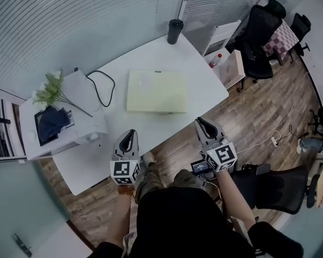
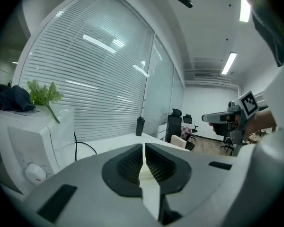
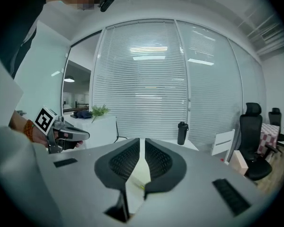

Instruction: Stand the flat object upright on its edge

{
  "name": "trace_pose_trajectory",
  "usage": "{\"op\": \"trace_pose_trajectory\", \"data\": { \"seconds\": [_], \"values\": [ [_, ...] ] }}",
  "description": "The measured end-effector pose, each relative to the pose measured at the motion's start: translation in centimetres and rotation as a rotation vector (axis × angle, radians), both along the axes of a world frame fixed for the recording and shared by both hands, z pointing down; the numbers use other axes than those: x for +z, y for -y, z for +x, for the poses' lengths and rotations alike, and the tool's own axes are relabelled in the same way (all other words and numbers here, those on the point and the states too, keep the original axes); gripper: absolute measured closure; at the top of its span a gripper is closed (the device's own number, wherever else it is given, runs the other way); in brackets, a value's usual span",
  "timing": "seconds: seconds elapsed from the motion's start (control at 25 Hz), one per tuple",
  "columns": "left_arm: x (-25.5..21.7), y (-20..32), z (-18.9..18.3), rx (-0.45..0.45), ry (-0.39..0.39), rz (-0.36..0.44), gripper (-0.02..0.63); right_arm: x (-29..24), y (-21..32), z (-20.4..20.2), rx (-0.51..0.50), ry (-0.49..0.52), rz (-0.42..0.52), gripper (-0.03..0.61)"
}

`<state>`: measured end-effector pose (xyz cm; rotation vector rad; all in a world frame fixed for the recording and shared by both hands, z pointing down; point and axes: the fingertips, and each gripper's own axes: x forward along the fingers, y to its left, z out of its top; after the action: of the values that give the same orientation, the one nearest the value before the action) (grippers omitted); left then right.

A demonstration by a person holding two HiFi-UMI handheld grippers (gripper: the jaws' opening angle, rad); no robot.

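I see a smooth white worktop (image 1: 200,75) over plank floor (image 1: 258,112), with a pale flat board (image 1: 156,91) at twelve o'clock. My left tool (image 1: 130,133) and right tool (image 1: 201,122) are both closed, empty.

Colours: pale yellow flat rectangular board (image 1: 156,91); white tabletop (image 1: 204,74); black cylindrical bottle (image 1: 175,31); green leafy plant (image 1: 48,88); brown wood-plank floor (image 1: 258,112); grey left gripper (image 1: 130,133) and right gripper (image 1: 200,121), each with black-and-white square markers.
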<state>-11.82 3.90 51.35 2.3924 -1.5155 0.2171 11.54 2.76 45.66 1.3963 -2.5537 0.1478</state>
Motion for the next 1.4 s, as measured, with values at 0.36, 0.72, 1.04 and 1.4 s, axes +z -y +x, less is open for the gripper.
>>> {"op": "trace_pose_trajectory", "data": {
  "seconds": [0.36,0.72,1.04,1.4],
  "values": [
    [5.8,7.2,-3.3,-0.162,0.077,-0.127,0.606,4.6,10.5,1.8,0.000,0.080,-0.120,0.569],
    [10.4,10.2,-3.0,-0.379,0.088,-0.344,0.600,12.8,16.0,4.9,-0.166,0.158,-0.364,0.569],
    [14.2,13.4,-4.1,-0.350,0.042,-0.475,0.448,17.5,18.8,4.2,-0.170,0.219,-0.568,0.431],
    [17.7,15.8,-5.4,-0.278,-0.040,-0.543,0.411,22.2,18.9,3.9,-0.030,0.207,-0.721,0.390]
  ]
}}
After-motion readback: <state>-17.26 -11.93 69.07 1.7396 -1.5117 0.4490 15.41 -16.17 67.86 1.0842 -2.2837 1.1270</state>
